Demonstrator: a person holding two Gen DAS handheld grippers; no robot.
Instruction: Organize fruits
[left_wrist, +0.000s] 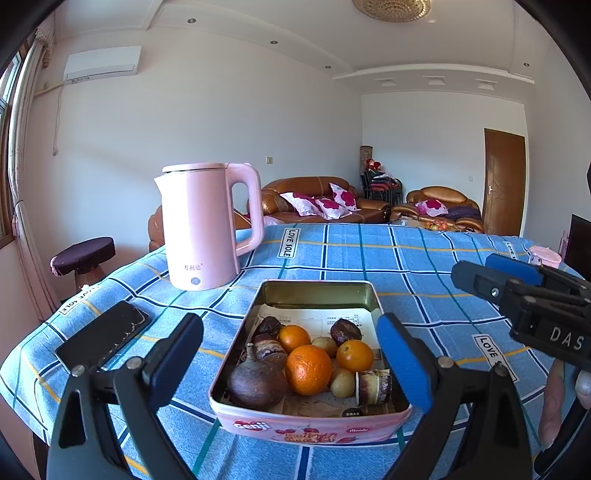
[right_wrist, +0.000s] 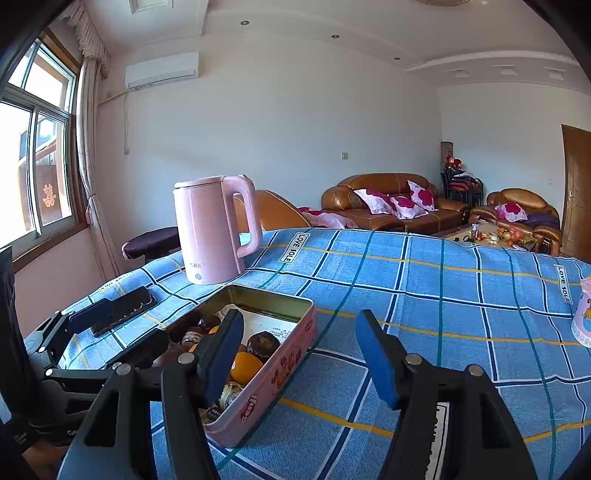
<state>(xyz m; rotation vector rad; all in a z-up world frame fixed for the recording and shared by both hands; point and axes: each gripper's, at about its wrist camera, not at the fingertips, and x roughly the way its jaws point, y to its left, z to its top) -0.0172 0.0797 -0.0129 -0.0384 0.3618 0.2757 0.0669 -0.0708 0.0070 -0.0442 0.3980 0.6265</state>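
Between my left gripper's (left_wrist: 291, 363) spread blue pads, oblong pink metal tin (left_wrist: 310, 428) of round fruits (left_wrist: 308, 369), long axis pointing away; right gripper (right_wrist: 299, 354) likewise agape.

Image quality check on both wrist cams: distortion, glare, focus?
Left wrist: heavy fisheye bend, dark corners, sharp on the tin and oranges; soft glare on the kettle. Right wrist: same warp, window blown out, claw sharp.

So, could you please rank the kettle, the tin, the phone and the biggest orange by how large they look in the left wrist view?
1. Tin and kettle: too alike to rank, and the tin is nearer the camera.
2. Phone.
3. Biggest orange, though it is near the camera.
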